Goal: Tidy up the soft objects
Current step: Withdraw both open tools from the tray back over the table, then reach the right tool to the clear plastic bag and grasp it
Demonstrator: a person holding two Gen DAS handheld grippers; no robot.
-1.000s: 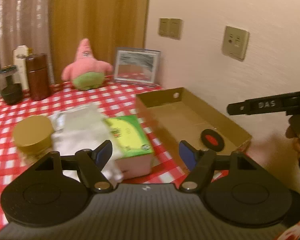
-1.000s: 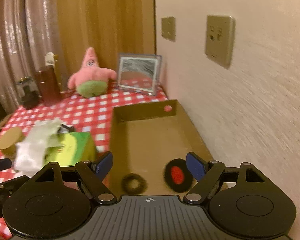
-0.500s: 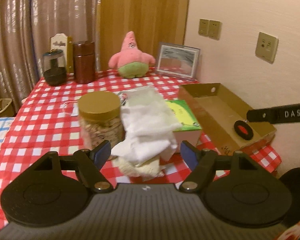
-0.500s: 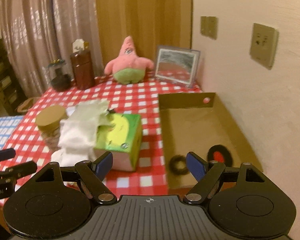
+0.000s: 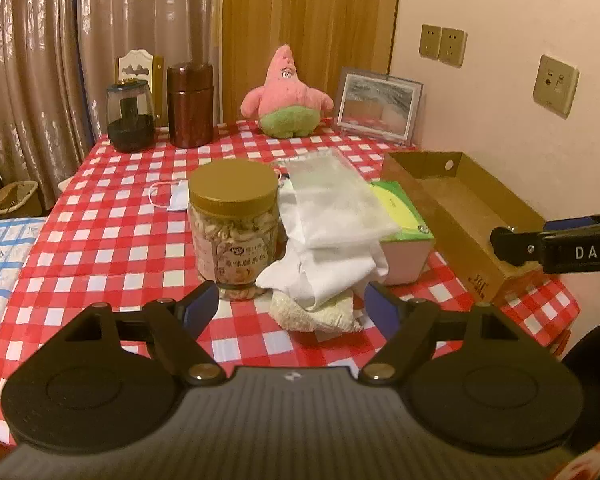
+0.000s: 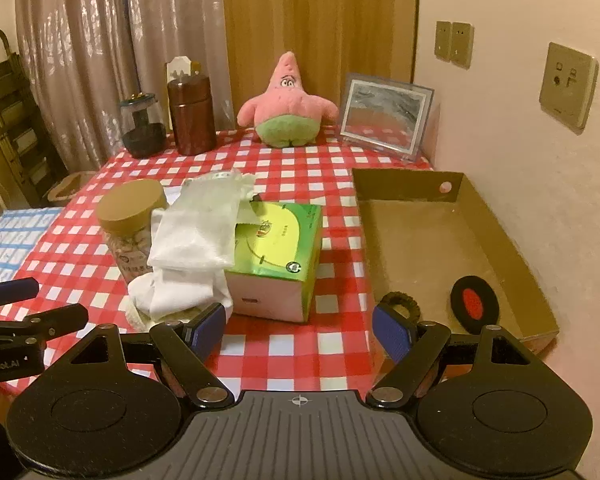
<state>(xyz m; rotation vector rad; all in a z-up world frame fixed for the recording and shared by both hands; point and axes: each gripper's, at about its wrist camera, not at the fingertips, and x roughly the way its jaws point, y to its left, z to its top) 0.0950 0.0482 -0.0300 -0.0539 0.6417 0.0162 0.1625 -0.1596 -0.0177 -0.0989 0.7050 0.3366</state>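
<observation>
Nearest the cameras, the left gripper [image 5: 290,306] is being opened, nothing between its jaws; the right gripper's [image 6: 298,326] jaws are being held spread, empty. Beyond, cloths [image 5: 328,240] are being propped against a tissue box [image 6: 278,256] on the surface [image 5: 112,248]; farther right, a tray [image 6: 488,240]; farthest, a plush [image 6: 286,106].

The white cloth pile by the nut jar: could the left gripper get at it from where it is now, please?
Probably yes. The left gripper, its jaws opening with nothing between them, faces the white cloth pile directly; only bare tablecloth lies between, though the nut jar stands close beside it.
</observation>
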